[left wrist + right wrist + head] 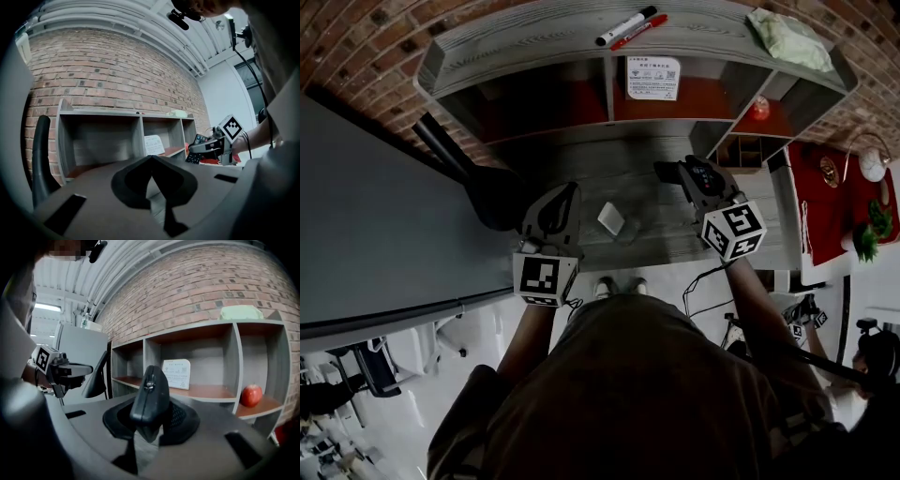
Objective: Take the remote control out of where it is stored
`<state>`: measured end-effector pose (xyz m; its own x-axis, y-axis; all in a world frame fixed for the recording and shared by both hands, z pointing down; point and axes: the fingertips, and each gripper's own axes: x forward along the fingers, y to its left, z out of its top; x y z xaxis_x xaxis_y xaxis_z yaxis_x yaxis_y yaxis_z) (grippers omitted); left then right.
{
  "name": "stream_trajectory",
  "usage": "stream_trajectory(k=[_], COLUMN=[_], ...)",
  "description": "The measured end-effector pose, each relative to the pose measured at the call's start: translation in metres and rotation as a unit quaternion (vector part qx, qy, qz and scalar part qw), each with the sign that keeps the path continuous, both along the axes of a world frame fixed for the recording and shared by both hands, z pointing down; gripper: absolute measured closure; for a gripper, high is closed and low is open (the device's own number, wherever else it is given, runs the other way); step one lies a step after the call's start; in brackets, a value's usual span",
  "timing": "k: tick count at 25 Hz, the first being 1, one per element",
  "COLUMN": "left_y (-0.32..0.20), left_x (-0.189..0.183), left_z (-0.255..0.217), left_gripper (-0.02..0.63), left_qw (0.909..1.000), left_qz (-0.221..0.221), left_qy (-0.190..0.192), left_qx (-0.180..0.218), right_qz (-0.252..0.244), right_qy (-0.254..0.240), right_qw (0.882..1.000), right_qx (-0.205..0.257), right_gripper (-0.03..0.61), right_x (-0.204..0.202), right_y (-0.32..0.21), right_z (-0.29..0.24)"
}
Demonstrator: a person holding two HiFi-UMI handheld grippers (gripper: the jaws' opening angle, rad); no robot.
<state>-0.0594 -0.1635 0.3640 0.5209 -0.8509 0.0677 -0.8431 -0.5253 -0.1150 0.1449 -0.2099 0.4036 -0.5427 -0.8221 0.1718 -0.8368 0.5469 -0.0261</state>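
Observation:
My right gripper (687, 178) is shut on a black remote control (705, 175) and holds it above the grey desk, in front of the shelf's right half. In the right gripper view the remote (149, 397) stands on end between the jaws, clear of the shelf openings. The left gripper view shows the same remote (198, 146) off to the right in that gripper's grasp. My left gripper (566, 194) hovers over the desk at the left, its jaws meeting at the tips (151, 160) with nothing between them.
The grey shelf unit (609, 117) stands against a brick wall. Its openings hold a white card (652, 78) and a red apple (759, 108). Two markers (630, 26) and a green cloth (787, 37) lie on top. A small white box (611, 219) sits on the desk.

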Motion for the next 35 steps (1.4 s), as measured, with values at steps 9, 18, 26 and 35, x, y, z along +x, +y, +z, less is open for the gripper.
stream_trajectory(k=[9, 18, 26, 35], left_y=[0.004, 0.004, 0.004, 0.0], left_x=[-0.004, 0.001, -0.002, -0.005], left_z=[0.007, -0.006, 0.001, 0.007], left_gripper=[0.603, 0.603, 0.603, 0.603], left_qw=[0.9999, 1.0, 1.0, 0.9999], left_qz=[-0.004, 0.001, -0.001, -0.002], left_qy=[-0.012, 0.003, 0.005, 0.002], left_qx=[-0.011, 0.005, -0.006, -0.015], right_qz=[-0.023, -0.035, -0.019, -0.009], right_qy=[0.03, 0.026, 0.013, 0.006], right_qw=[0.994, 0.979, 0.951, 0.937], right_qx=[-0.1, -0.198, -0.307, -0.35], right_gripper=[0.497, 0.497, 0.497, 0.495], right_x=[-0.017, -0.036, -0.03, -0.025], right_y=[-0.04, -0.054, -0.051, -0.042], right_z=[0.094, 0.162, 0.243, 0.283])
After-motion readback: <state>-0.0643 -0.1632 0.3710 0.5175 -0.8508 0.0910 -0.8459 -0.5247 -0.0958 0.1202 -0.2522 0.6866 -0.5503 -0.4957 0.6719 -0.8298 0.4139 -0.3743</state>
